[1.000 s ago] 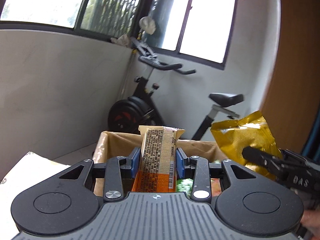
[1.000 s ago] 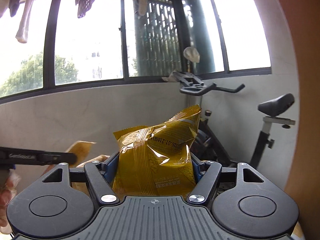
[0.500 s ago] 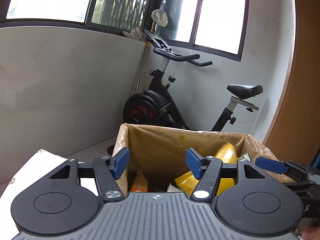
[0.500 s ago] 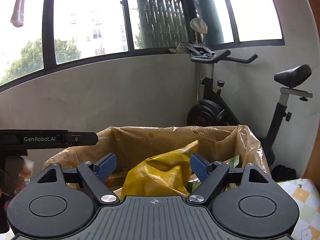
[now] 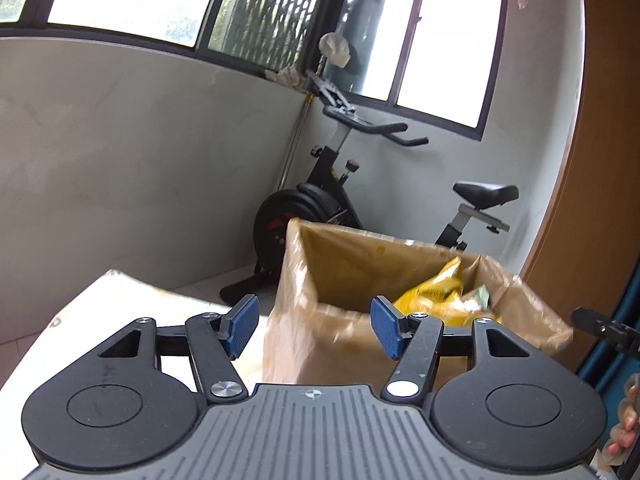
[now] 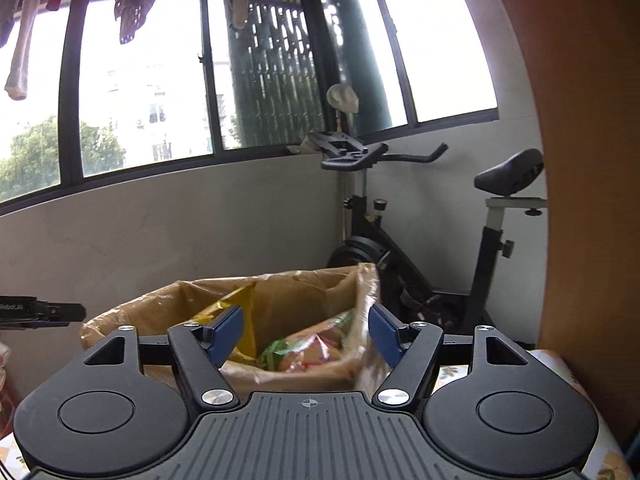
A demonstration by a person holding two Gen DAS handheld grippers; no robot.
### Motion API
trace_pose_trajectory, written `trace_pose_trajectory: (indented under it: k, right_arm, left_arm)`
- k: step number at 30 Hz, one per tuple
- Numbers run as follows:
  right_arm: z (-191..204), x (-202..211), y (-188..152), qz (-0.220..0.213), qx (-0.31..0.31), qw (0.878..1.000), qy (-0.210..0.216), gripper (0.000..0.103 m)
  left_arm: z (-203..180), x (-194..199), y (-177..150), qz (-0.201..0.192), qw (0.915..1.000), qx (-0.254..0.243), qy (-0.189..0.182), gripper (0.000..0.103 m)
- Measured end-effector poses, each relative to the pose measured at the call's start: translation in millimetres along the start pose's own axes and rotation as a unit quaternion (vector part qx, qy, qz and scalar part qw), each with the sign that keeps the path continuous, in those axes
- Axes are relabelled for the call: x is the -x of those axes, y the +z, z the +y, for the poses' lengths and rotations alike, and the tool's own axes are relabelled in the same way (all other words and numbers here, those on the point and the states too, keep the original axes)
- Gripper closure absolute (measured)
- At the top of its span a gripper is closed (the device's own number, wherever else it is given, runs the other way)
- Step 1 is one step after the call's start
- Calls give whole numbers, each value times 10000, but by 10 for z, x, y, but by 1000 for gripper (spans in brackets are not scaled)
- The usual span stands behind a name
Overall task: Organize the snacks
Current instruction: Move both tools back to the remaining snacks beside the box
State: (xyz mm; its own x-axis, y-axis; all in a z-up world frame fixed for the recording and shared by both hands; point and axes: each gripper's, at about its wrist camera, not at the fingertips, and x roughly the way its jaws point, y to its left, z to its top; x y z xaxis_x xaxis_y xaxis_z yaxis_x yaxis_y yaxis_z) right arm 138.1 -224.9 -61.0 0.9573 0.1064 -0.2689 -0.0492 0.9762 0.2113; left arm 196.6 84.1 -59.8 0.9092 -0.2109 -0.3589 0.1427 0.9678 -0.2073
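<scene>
A cardboard box lined with a brown plastic bag (image 5: 344, 256) (image 6: 296, 284) stands in front of both grippers. Inside lie a yellow snack bag (image 5: 436, 292) (image 6: 240, 312) and a green and orange snack packet (image 6: 304, 350). My left gripper (image 5: 314, 326) is open and empty, just before the box's near left corner. My right gripper (image 6: 306, 332) is open and empty, just before the box's near rim. The right gripper's tip (image 5: 600, 326) shows at the right edge of the left wrist view. The left gripper's tip (image 6: 44, 312) shows at the left edge of the right wrist view.
A black exercise bike (image 5: 340, 200) (image 6: 400, 248) stands behind the box against a grey wall under windows. A brown wooden panel (image 6: 592, 160) rises on the right. A white surface (image 5: 120, 304) lies left of the box. A patterned tablecloth (image 6: 552, 364) shows at the right.
Both grippers opened and let go of their snacks: the orange packet from the left and the yellow bag from the right dropped into the box. Both grippers then drew back from the box.
</scene>
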Motion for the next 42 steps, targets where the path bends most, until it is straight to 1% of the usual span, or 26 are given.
trace_pose_trajectory:
  k: [3, 6, 9, 12, 15, 16, 17, 18, 19, 23, 25, 29, 32, 33, 34, 36, 42]
  right_arm:
    - [-155, 104, -224, 160, -160, 9995, -238, 43]
    - [-243, 76, -528, 606, -265, 9970, -397, 43]
    - [-239, 10, -832, 1075, -358, 9925, -452, 43]
    - [-141, -38, -1106, 1435, -323, 9882, -436, 44]
    - [-78, -130, -1301, 1754, -349, 9830, -407, 43]
    - [-66, -153, -1348, 1810, -328, 9821, -408, 43]
    - [-55, -187, -1383, 1865, -283, 9811, -429, 43]
    - [-54, -226, -1406, 1921, -241, 9801, -431, 43]
    - [-45, -266, -1433, 1974, -195, 9792, -417, 43]
    - [11, -366, -1504, 2004, 60, 9784, -494, 45]
    - [-11, -376, -1526, 1967, 105, 9784, -620, 54]
    - [-63, -360, -1589, 1922, 117, 9781, -789, 58]
    - [-83, -368, -1645, 1971, 85, 9771, -793, 64]
    - [-77, -364, -1646, 1939, 96, 9779, -777, 66]
    - [-69, -362, -1646, 1909, 117, 9786, -752, 66]
    - [-67, -360, -1668, 1932, 148, 9786, -695, 66]
    - [-65, -348, -1678, 1918, 157, 9798, -541, 67]
  left_arm:
    - [47, -2, -222, 207, 9997, 88, 83, 39]
    - [104, -68, -446, 464, 9985, 232, 148, 40]
    - [104, -180, -648, 720, 9968, 267, 227, 40]
    - [77, -290, -837, 961, 9949, 195, 242, 40]
    - [2, -397, -984, 1167, 9930, 110, 161, 40]
    - [-36, -430, -1025, 1216, 9925, 80, 90, 41]
    - [-76, -450, -1058, 1257, 9921, 40, -13, 45]
    - [-132, -478, -1090, 1328, 9910, -30, -151, 60]
    - [-190, -510, -1120, 1409, 9897, -109, -236, 69]
    - [-390, -587, -1245, 1574, 9863, -274, -417, 71]
    - [-489, -632, -1312, 1672, 9840, -356, -494, 71]
    - [-687, -728, -1414, 1829, 9786, -772, -537, 71]
    - [-830, -800, -1480, 1876, 9753, -1011, -579, 69]
    - [-861, -837, -1487, 1896, 9747, -1025, -591, 64]
    - [-886, -863, -1492, 1899, 9745, -1043, -579, 55]
    - [-940, -921, -1502, 1865, 9749, -1116, -478, 46]
    - [-995, -1139, -1506, 1953, 9744, -1028, -427, 45]
